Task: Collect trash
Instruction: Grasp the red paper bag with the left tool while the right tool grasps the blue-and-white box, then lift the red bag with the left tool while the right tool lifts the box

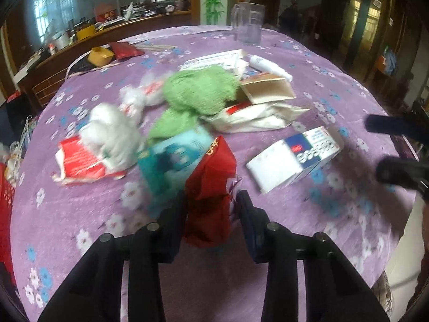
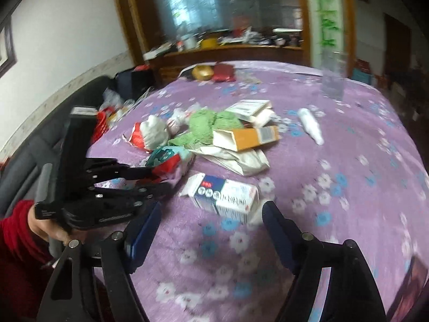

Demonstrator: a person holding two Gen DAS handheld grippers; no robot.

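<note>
The landmark here is the blue-and-white carton [image 2: 225, 197], which lies on its side on the purple flowered tablecloth [image 2: 335, 214], apart from the heap of trash beyond it. The right gripper [image 2: 211, 230] stands wide and empty, with nothing between its pads; the carton sits just ahead of the gap between them, its long axis running crosswise to the fingers, opened flap end toward the left gripper. In my judgement the right hand is the one nearer to it, and a short advance would bring the jaws around its narrow sides. To the left of the carton, the left gripper [image 1: 211, 209] has narrowed its jaws onto a crumpled red wrapper [image 1: 210, 187], which stands between the pads and looks pinched, just in front of a teal packet [image 1: 171, 155]. Beyond the carton lie a green cloth [image 1: 198, 91], a torn white bag [image 1: 254, 118] and an open cardboard box [image 1: 268, 88], all still on the cloth and uncollected.
</note>
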